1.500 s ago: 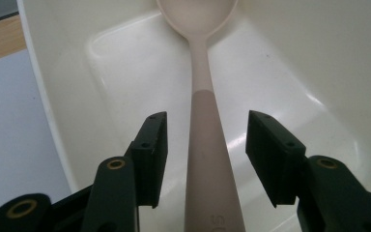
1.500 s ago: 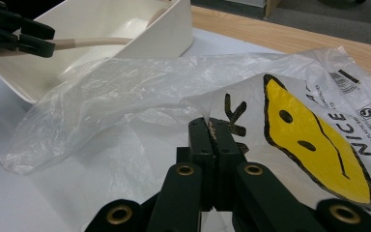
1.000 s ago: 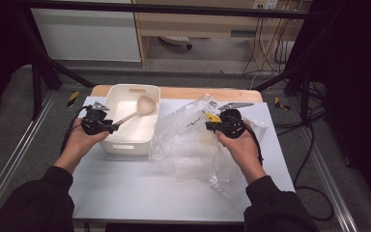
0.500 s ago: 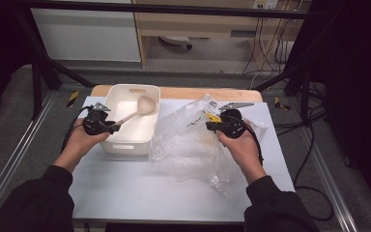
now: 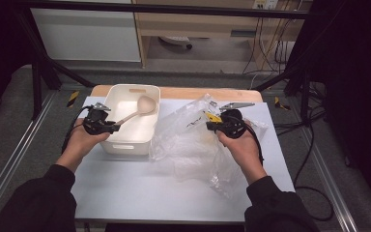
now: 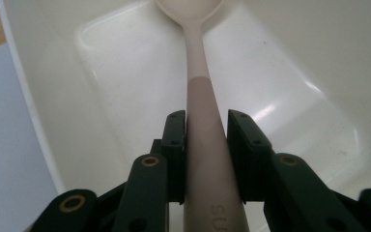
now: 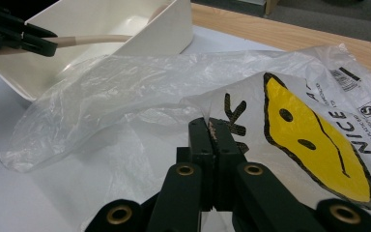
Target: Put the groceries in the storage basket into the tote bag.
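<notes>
Here we reach both forearms in from the near edge, hands level over the table (image 5: 125, 193). Our left gripper (image 5: 107, 126) points into the white tub (image 5: 125, 145); its jaws have just been closing and now clamp the spoon (image 6: 200, 96) by its handle, the bowl resting further along inside the tub. Our right gripper (image 7: 213, 130) has its jaws pressed together on an edge of the plastic bag (image 7: 125, 82), which lies crumpled just beside the tub.
</notes>
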### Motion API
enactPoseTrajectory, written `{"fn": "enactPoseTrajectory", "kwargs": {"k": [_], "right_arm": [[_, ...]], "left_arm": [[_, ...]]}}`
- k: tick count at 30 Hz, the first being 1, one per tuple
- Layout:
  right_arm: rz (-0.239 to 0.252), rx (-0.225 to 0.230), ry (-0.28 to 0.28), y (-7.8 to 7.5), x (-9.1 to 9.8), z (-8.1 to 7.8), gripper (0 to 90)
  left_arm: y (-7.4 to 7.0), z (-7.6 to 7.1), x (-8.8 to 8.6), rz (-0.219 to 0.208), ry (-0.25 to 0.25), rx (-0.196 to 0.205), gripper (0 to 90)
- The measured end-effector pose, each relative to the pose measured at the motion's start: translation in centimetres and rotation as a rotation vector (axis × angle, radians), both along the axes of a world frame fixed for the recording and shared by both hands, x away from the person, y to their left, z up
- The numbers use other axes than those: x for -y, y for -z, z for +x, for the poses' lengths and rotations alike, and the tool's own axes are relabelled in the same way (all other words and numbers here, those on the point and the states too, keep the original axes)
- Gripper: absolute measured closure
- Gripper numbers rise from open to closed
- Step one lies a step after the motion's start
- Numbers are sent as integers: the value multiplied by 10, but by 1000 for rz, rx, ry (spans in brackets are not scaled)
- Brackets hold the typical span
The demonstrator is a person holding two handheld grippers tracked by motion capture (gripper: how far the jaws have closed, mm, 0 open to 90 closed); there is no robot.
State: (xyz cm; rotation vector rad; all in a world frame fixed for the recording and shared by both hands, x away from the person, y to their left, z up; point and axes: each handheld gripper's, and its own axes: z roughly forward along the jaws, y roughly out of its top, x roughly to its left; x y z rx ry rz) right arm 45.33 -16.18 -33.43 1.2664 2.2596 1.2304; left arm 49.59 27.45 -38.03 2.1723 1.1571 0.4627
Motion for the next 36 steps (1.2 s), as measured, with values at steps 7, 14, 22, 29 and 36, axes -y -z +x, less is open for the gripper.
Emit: {"fn": "enactPoseTrajectory", "kwargs": {"k": [7, 14, 22, 29, 36], "right_arm": [[0, 0, -1, 0, 1, 1, 900], [4, 1, -3, 0, 1, 1, 900], [17, -12, -10, 1, 2, 3, 900], [12, -18, -11, 1, 2, 2, 900], [15, -17, -16, 2, 1, 3, 900]], "left_arm": [[-2, -2, -2, -9, 1, 10, 699], [-15, -10, -9, -43, 3, 65, 699], [-40, -30, -14, -55, 55, 122, 699], [-50, -41, -14, -107, 90, 135, 700], [-57, -57, -14, -126, 124, 144, 700]]}}
